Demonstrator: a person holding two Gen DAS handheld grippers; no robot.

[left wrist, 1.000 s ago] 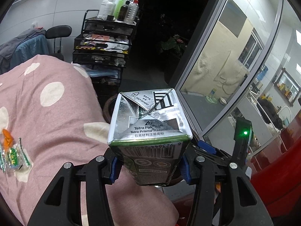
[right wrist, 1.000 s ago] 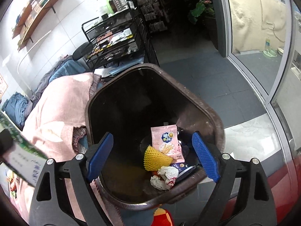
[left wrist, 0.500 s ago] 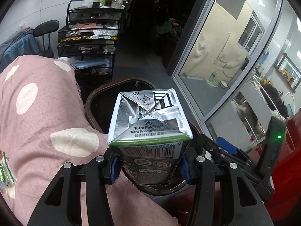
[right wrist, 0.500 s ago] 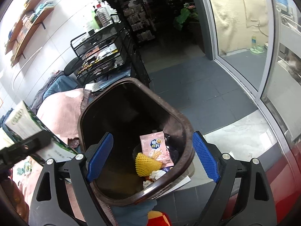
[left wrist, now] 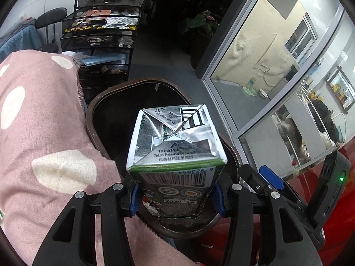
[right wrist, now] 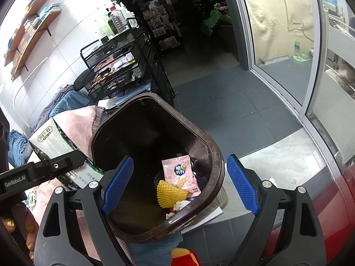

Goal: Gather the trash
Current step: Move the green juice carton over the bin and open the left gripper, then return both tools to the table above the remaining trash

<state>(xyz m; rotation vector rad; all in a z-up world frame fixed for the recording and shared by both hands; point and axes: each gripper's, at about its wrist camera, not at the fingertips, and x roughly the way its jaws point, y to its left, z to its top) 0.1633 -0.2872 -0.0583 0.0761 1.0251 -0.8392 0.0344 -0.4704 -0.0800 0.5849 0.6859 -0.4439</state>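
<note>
My left gripper [left wrist: 176,196] is shut on a green and silver drink carton [left wrist: 175,150] and holds it over the near part of a brown trash bin [left wrist: 137,84]. In the right wrist view the carton [right wrist: 55,146] sits at the bin's left rim, held by the left gripper [right wrist: 42,170]. My right gripper [right wrist: 179,186] is open and empty above the bin [right wrist: 213,155]. Inside lie a pink snack bag [right wrist: 180,175], a yellow foam net [right wrist: 169,194] and crumpled paper [right wrist: 180,205].
A pink dotted blanket [left wrist: 40,146] lies left of the bin. A black wire shelf cart [left wrist: 99,28] with bottles stands behind it. A glass sliding door [left wrist: 255,66] is at the right, a red surface [left wrist: 346,210] at the lower right.
My left gripper has carried the carton rightward from over the blanket to above the bin. My right gripper has pulled back a little from the bin and stays open.
</note>
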